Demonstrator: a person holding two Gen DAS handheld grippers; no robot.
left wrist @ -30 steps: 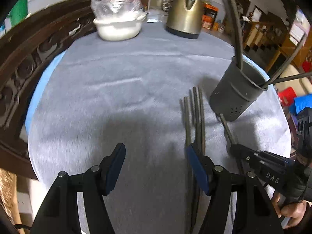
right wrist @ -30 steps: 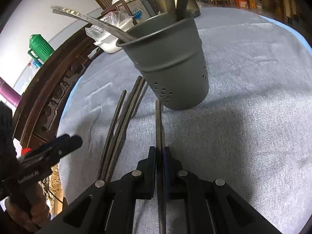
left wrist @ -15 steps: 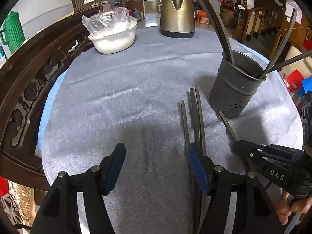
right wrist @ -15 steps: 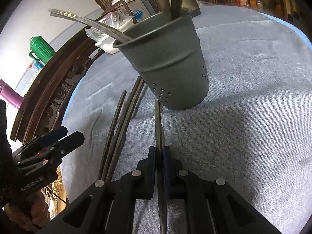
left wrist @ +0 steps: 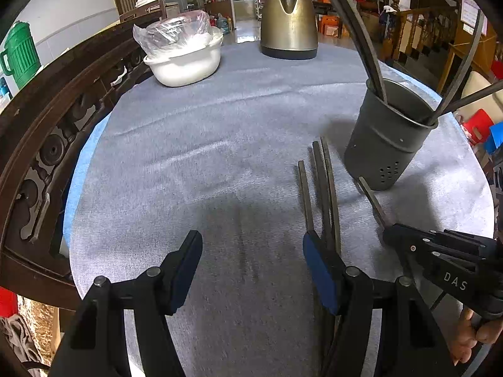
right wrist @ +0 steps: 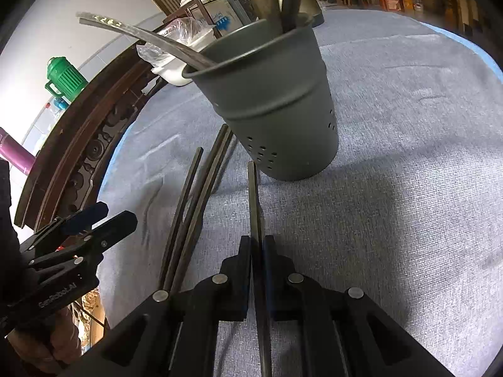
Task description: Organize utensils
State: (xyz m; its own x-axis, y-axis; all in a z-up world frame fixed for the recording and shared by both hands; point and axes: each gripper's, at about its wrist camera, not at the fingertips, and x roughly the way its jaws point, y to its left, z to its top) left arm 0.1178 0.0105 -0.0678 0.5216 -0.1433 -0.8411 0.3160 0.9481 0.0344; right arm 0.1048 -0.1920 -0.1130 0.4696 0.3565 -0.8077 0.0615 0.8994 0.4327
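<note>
Right gripper (right wrist: 257, 245): jaws closed tight on a single dark chopstick (right wrist: 253, 194), pinched partway along its length; far tip of that stick lying on the cloth just beside the foot of the holder.
Left gripper (left wrist: 251, 251): jaws standing well apart, nothing between the blue pads; hovering over bare cloth, right-hand finger just above the near ends of the loose sticks.
Loose chopsticks (left wrist: 320, 188): three dark sticks lying side by side on the cloth, left of the held one, pointing toward the holder; two touching along most of their length, the third slightly apart on the left.
Utensil holder (right wrist: 270, 100): dark grey metal cup, upright, small holes near its base; already holding several long dark utensils plus a curved silvery handle (right wrist: 138, 36) leaning over the rim.
Tablecloth (left wrist: 195, 163): grey-blue fabric over a round table.
Far side of table: white bowl (left wrist: 185, 62) covered with clear plastic; brass-coloured kettle (left wrist: 289, 22) to its right; well apart from the holder.
Table surround: carved dark wooden rail (left wrist: 41, 132) curving along the left edge.
Background: green jug (right wrist: 64, 77) behind the rail.
</note>
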